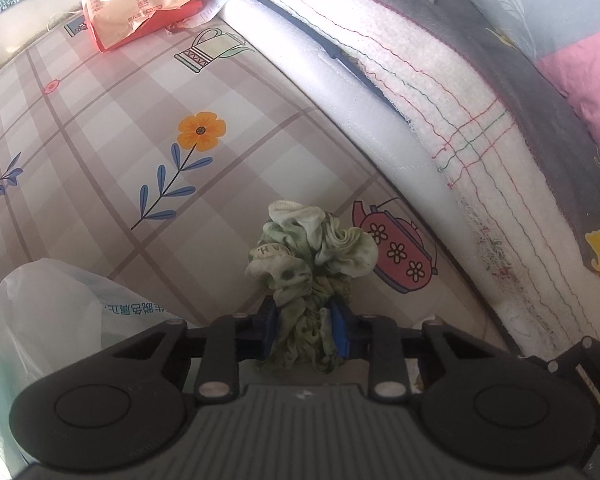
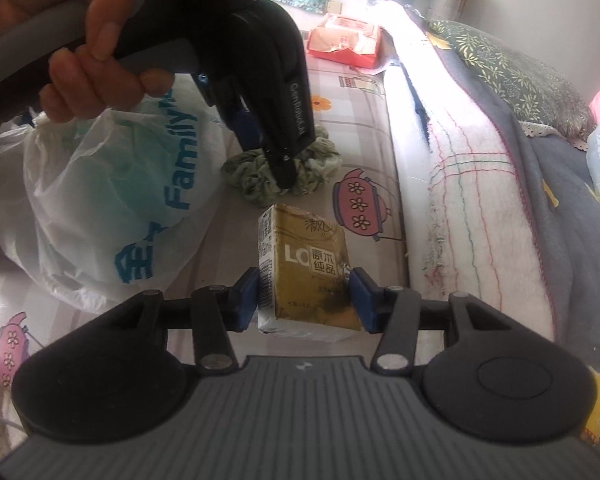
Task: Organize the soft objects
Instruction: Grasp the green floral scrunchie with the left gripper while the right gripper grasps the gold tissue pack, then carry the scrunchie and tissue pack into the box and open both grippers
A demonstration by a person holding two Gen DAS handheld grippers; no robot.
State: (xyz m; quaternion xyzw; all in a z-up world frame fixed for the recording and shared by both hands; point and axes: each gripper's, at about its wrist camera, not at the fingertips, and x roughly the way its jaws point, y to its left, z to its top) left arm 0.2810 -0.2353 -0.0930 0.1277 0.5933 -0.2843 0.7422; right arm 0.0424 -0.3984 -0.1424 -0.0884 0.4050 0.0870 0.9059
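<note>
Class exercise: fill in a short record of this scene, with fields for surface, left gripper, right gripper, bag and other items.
surface: patterned sheet
left gripper: shut on green scrunchie
right gripper: pads against gold tissue pack
bag: white plastic bag, left of the scrunchie in the right wrist view
other items: orange wipes pack, folded blankets

A checked bedsheet (image 1: 100,128) bears scrunchie (image 1: 312,248), tissue pack (image 2: 308,268), bag (image 2: 100,200).

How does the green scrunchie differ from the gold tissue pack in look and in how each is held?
The green scrunchie is ruffled, crumpled fabric; the gold tissue pack is a smooth printed block. The scrunchie sits squeezed in the left gripper; the tissue pack keeps its boxy shape in the right gripper. Both lie on the patterned bedsheet, each clamped between blue-padded jaws.
</note>
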